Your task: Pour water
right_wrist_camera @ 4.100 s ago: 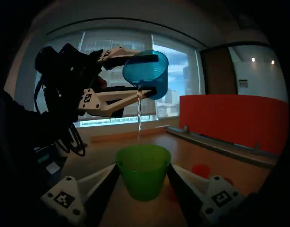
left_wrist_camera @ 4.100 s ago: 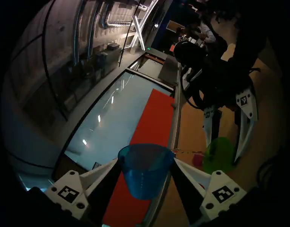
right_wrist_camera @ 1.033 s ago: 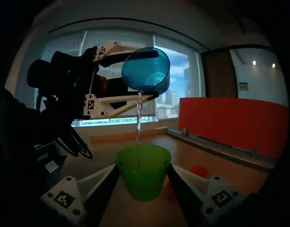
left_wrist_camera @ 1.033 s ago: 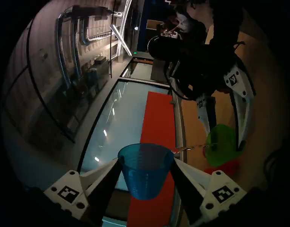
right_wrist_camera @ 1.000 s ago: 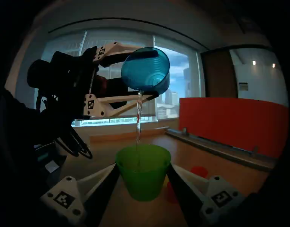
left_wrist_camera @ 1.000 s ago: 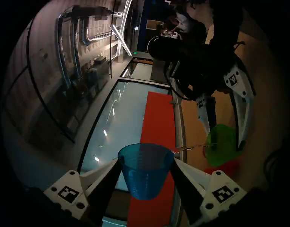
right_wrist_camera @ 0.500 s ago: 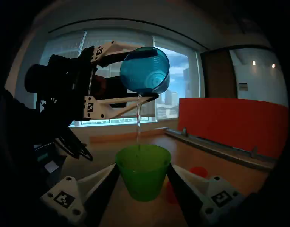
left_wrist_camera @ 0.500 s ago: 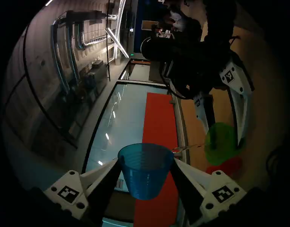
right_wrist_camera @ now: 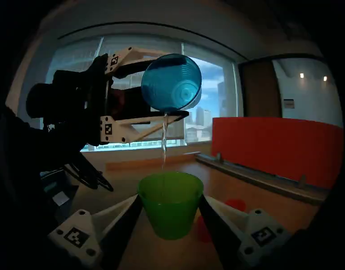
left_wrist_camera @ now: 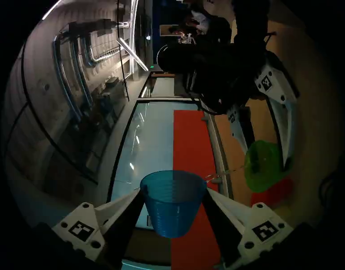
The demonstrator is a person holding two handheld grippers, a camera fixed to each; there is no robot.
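Tabletop (right_wrist_camera: 262, 198) below green cup (right_wrist_camera: 171, 204), blue cup (right_wrist_camera: 171, 83)

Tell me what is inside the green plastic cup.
A thin stream of water from the tilted blue plastic cup drops past the rim of the green plastic cup. The cup's near wall hides its bottom, so the water level cannot be read.

1. We hold the left tongs (left_wrist_camera: 173, 192) high, rolled onto their side, with both fingers pressing on the tipped blue cup (left_wrist_camera: 173, 213).
2. We keep the right tongs (right_wrist_camera: 170, 197) level and lower, directly beneath, with both fingers clamping the upright green cup (right_wrist_camera: 170, 213).
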